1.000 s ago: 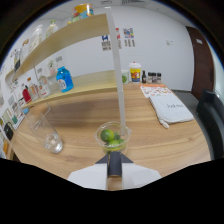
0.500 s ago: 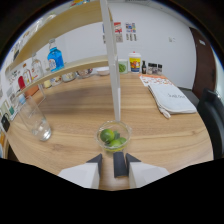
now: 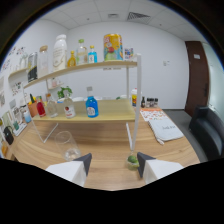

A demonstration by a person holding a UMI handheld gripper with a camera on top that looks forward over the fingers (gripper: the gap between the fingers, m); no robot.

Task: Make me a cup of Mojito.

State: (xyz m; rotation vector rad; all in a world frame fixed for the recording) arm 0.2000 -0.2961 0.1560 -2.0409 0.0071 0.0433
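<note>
Tool (image 3: 112, 162): the two white fingers with dark tips stand wide apart, nothing between them, nothing held. Open, idle, pointed level across the bench.

Near field: small clear glass cup with green lime and mint pieces (image 3: 132, 161) sits on the light wooden bench (image 3: 105, 175), just ahead of the right fingertip at roughly 1 o'clock from the tool centre. It rests on its own, not gripped. Clear empty drinking glass (image 3: 68, 146) stands at about 10 o'clock, just beyond the left finger, apart from the lime cup.

Mid field: white metal post of the shelf rack (image 3: 133, 107) rises straight behind the lime cup, near 12 o'clock. White printed booklet (image 3: 164, 129) lies on the bench at 2 o'clock, well apart from both glasses.

Far field: lower wooden shelf holds a blue round-bodied bottle with a clear neck (image 3: 91, 106) at 11 o'clock, with clear and red bottles to its left at 10 o'clock. Upper wooden shelf (image 3: 82, 68) carries a white plastic jug (image 3: 60, 51), a yellow printed can (image 3: 113, 47) and smaller bottles. Labels too small to read.

Step in hand, my read: lime and mint are already in the cup, so we're at ingredient selection – the tool is looking up at the shelves for the next liquid. Which bottle is rum, syrup or soda I can't tell.

Next move calls for: pick one bottle, approach level, clear the rack post and both glasses, fingers either side of the body before closing.
</note>
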